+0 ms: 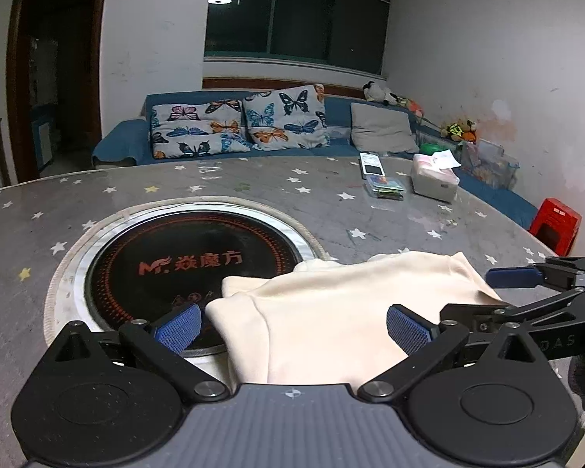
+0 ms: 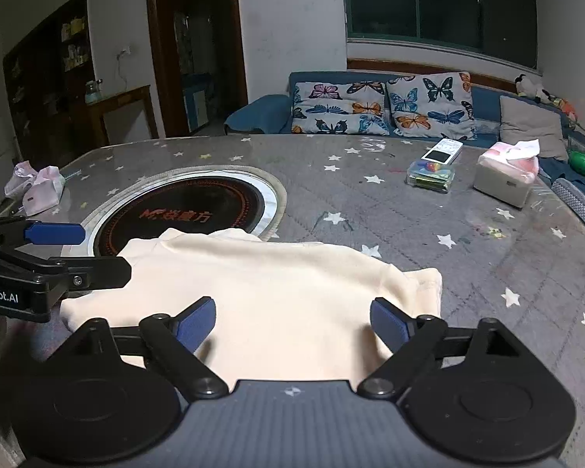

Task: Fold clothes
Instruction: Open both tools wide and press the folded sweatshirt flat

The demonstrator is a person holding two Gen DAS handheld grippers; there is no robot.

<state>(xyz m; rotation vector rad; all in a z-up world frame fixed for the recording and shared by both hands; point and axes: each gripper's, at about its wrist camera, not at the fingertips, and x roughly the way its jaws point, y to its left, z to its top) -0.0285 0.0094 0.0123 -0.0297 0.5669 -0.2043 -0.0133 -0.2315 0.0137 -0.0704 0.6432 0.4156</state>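
A cream garment (image 1: 343,312) lies folded on the grey star-print table (image 1: 214,187), its left part over the round black cooktop (image 1: 191,257). It also shows in the right wrist view (image 2: 277,296). My left gripper (image 1: 292,327) is open, hovering over the garment's near left edge, holding nothing. My right gripper (image 2: 292,323) is open over the garment's near right part, holding nothing. The right gripper shows at the right of the left wrist view (image 1: 499,292). The left gripper shows at the left of the right wrist view (image 2: 93,249).
A tissue box (image 2: 505,177), a clear box of small items (image 2: 431,173) and a remote (image 2: 442,152) sit at the table's far right. A pink-white bag (image 2: 35,185) lies at the far left. A blue sofa (image 1: 253,128) with cushions stands behind; a red stool (image 1: 555,224) stands right.
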